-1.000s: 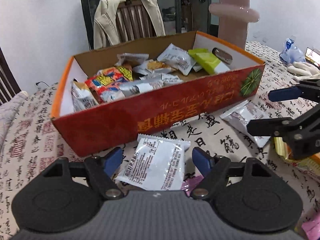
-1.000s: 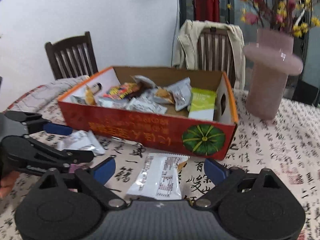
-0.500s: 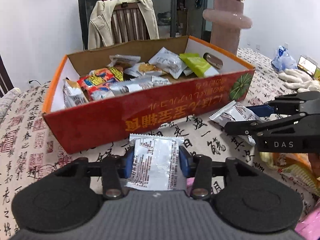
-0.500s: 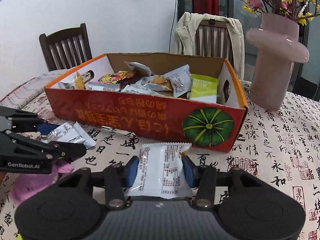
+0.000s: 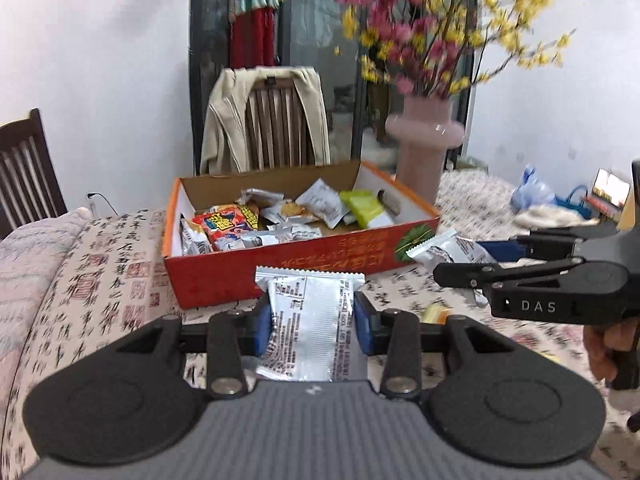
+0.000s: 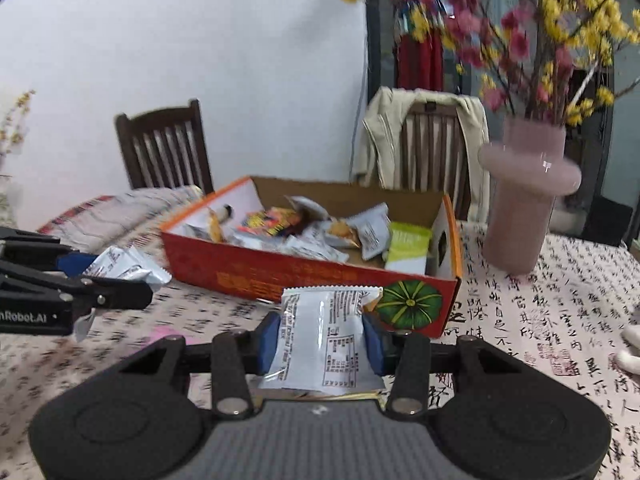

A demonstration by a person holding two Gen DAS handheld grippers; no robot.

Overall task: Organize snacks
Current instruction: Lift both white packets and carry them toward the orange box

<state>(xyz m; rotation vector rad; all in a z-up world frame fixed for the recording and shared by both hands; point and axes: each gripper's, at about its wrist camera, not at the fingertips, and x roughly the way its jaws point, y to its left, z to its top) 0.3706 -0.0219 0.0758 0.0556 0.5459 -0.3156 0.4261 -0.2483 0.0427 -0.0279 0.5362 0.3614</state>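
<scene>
Table (image 6: 560, 320) under a pale cloth printed with black calligraphy and red seals. On it: open red-and-orange cardboard box (image 6: 304, 280) full of snack packets, pumpkin picture on its near corner. Pink vase (image 6: 524, 200) of red and yellow blossoms stands just beside the box's right end. Pink wrapper (image 6: 168, 334) lies near my side. Far right, a blue plastic bag (image 5: 534, 192), blurred.
</scene>
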